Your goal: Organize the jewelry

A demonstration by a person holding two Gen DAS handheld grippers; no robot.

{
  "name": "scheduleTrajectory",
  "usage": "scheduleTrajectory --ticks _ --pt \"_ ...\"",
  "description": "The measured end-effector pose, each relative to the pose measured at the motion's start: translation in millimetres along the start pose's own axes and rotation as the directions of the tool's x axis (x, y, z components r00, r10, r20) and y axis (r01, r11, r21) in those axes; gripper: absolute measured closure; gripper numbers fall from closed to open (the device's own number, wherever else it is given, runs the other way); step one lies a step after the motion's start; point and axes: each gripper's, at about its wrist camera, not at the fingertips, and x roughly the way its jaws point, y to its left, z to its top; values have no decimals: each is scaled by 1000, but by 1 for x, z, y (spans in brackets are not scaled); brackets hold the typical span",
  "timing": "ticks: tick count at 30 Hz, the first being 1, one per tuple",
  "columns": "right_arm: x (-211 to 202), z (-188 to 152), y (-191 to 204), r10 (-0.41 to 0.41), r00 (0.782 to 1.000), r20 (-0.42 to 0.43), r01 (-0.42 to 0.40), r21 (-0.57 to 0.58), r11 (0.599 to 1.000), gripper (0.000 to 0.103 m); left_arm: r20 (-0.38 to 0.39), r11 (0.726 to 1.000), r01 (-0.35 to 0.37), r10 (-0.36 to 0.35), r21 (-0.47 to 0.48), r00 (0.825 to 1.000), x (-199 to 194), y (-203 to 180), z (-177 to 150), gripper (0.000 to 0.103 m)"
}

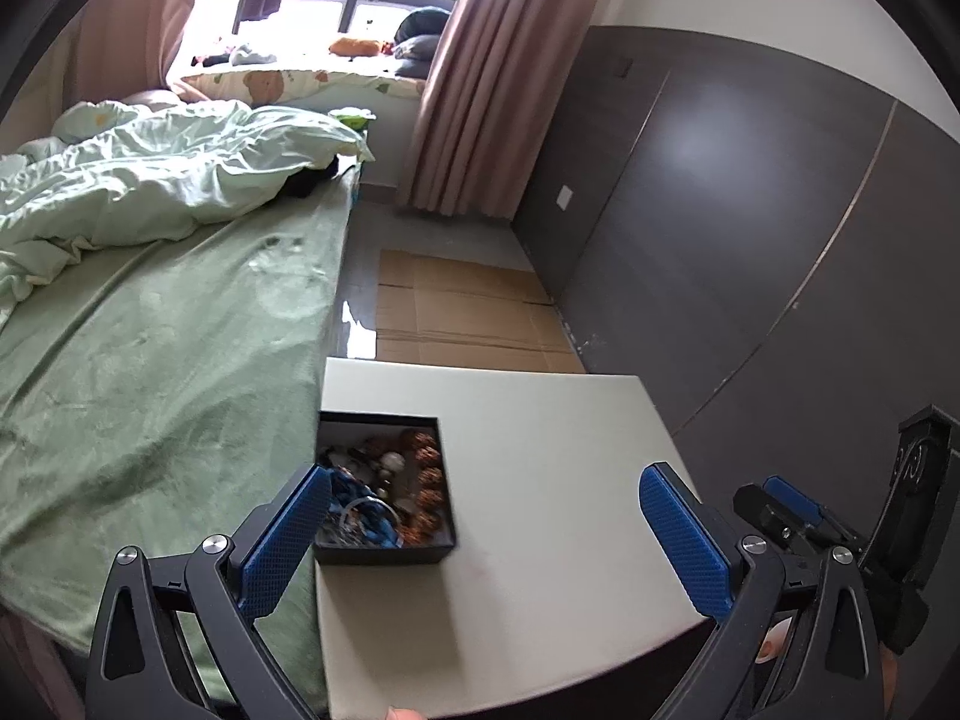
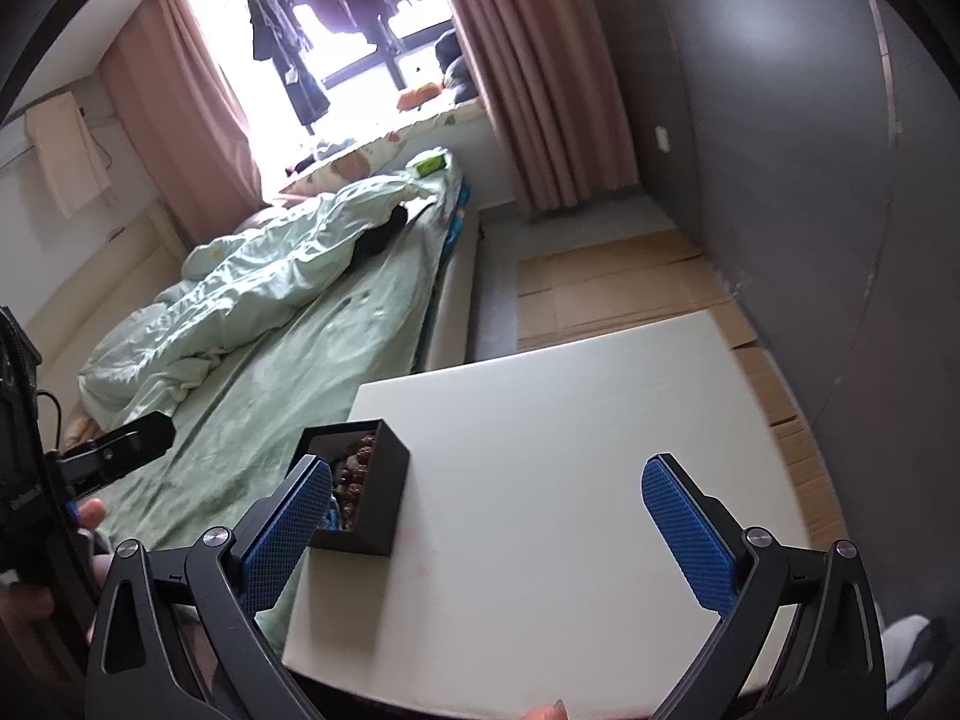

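A black open box (image 1: 384,552) sits near the left edge of a white table (image 1: 540,480). It holds a tangle of jewelry: brown bead bracelets (image 1: 427,480), blue pieces and a clear bangle (image 1: 360,510). My left gripper (image 1: 486,534) is open and empty, above the table, its left finger beside the box. The right wrist view shows the box (image 2: 366,492) from the side on the table (image 2: 570,420). My right gripper (image 2: 486,534) is open and empty, right of the box. The right gripper also shows in the left wrist view (image 1: 798,510).
A bed with a green sheet (image 1: 150,360) and rumpled duvet (image 1: 150,180) lies left of the table. Flattened cardboard (image 1: 456,312) covers the floor beyond the table. A dark grey wardrobe wall (image 1: 750,240) runs along the right. Pink curtains (image 1: 480,72) frame a window.
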Motion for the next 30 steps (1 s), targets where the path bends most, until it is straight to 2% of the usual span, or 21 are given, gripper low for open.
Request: scheduleTrajectory --ticks 5,9,22,30 --pt "-37 -16 -5 -1 998 59 2 -23 1000 0 76 998 -56 54 20 996 -29 -26 -17 0" --pt "-62 -30 -7 -14 998 62 16 -42 999 0 116 994 -84 74 76 990 -53 -47 -36 0" --pt "-149 -77 -19 -30 996 81 33 -42 999 0 196 985 -25 -10 172 981 -131 -90 -106 0" --pt "-194 -89 -5 -48 993 108 57 -85 995 0 248 970 -59 -1 234 969 -167 -112 -128 0"
